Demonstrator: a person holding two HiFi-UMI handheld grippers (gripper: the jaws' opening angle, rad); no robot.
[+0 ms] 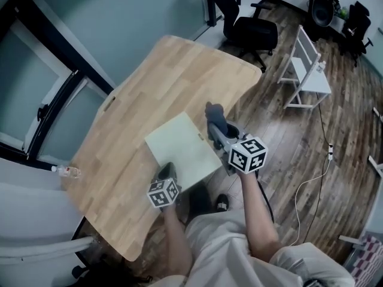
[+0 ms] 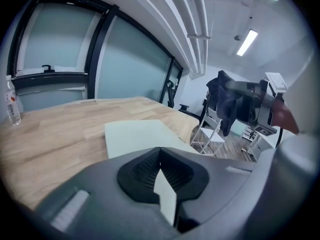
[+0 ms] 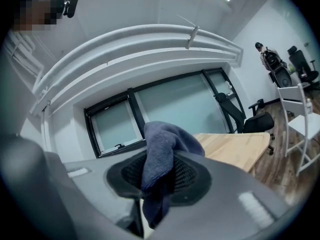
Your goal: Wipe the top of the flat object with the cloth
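Observation:
A pale green flat sheet (image 1: 181, 149) lies on the wooden table (image 1: 173, 70), reaching to its near edge. My left gripper (image 1: 168, 170) is at the sheet's near corner. In the left gripper view the left gripper (image 2: 163, 176) is shut on a sliver of that sheet (image 2: 135, 135). My right gripper (image 1: 217, 128) hovers at the sheet's right edge, a little above the table, shut on a dark blue cloth (image 1: 215, 116). In the right gripper view the cloth (image 3: 159, 153) bunches up out of the right gripper (image 3: 156, 181) and hangs down between the jaws.
A small water bottle (image 1: 67, 171) stands at the table's left edge, also visible as a bottle (image 2: 12, 105) by the window. A black office chair (image 1: 255, 32) and a white chair (image 1: 307, 70) stand on the wood floor beyond the table. A cable (image 1: 311, 181) runs across the floor.

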